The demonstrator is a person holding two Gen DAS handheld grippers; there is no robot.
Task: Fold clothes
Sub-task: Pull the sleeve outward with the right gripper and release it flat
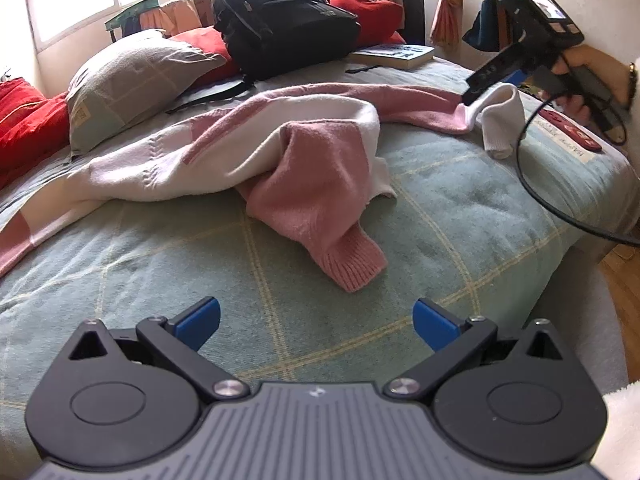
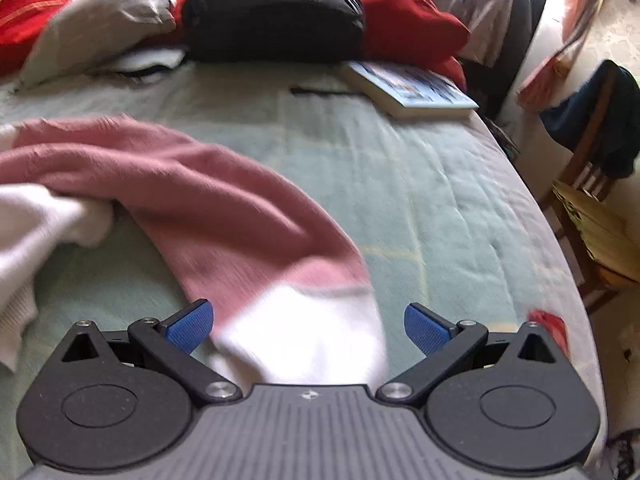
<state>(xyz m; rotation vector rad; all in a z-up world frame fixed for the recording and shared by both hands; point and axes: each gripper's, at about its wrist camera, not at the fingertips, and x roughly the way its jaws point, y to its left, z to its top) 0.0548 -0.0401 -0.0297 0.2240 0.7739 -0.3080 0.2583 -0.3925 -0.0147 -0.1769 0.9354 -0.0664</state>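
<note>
1. A bed (image 1: 460,208) covered by a pale green checked blanket fills both views.
2. A pink and white knit sweater (image 1: 248,148) lies crumpled across the middle of the blanket, unfolded, its body bunched and one pink sleeve with a ribbed cuff (image 1: 356,268) trailing toward the left gripper.
3. A black backpack (image 1: 280,20) stands at the head of the bed, between a grey pillow (image 1: 132,84) and red cushions (image 1: 24,124).
4. A paperback book (image 1: 394,56) lies flat on the blanket just beside the backpack.
5. The sweater's other sleeve stretches toward the bed's right edge and ends in a white cuff (image 2: 304,340).
6. The left gripper (image 1: 316,322) hovers over bare blanket near the pink cuff, its blue pads spread wide apart and holding nothing.
7. The right gripper (image 2: 308,326), held in a hand (image 1: 592,76), has its jaws spread wide, the white cuff lying between them, ungripped; this view is blurred.
</note>
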